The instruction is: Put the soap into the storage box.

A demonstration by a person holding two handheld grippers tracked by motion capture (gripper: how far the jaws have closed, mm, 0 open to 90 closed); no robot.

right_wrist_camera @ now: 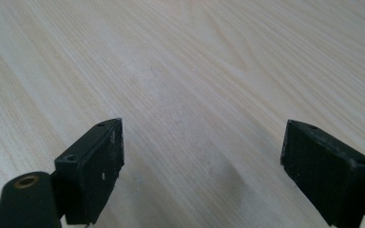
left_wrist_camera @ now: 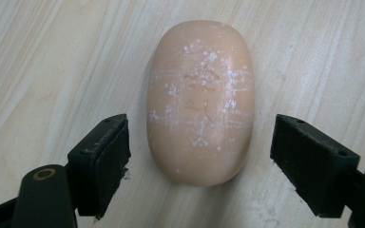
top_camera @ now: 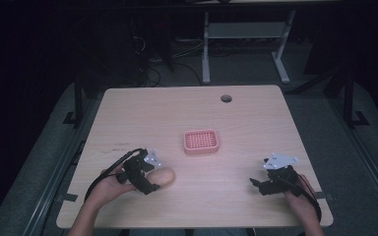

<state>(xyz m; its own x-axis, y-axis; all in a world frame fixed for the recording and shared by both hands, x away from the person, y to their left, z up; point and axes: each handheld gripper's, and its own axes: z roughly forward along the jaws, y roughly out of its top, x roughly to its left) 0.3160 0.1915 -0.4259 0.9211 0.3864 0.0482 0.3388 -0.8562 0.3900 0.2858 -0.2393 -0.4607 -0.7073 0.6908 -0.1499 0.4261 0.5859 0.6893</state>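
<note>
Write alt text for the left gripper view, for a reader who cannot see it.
A peach-coloured oval bar of soap, flecked with white scuffs, lies flat on a pale wood-grain table. The open black tongs straddle its near end, one jaw on each side, neither touching it.

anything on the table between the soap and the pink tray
No, in the high view bare wood separates the soap from the pink tray.

A peach-coloured oval soap bar [left_wrist_camera: 200, 102], flecked with white scuffs, lies flat on the worktop [top_camera: 236, 123]. A pink slotted soap dish [top_camera: 201, 142] sits near it, toward the middle.
</note>
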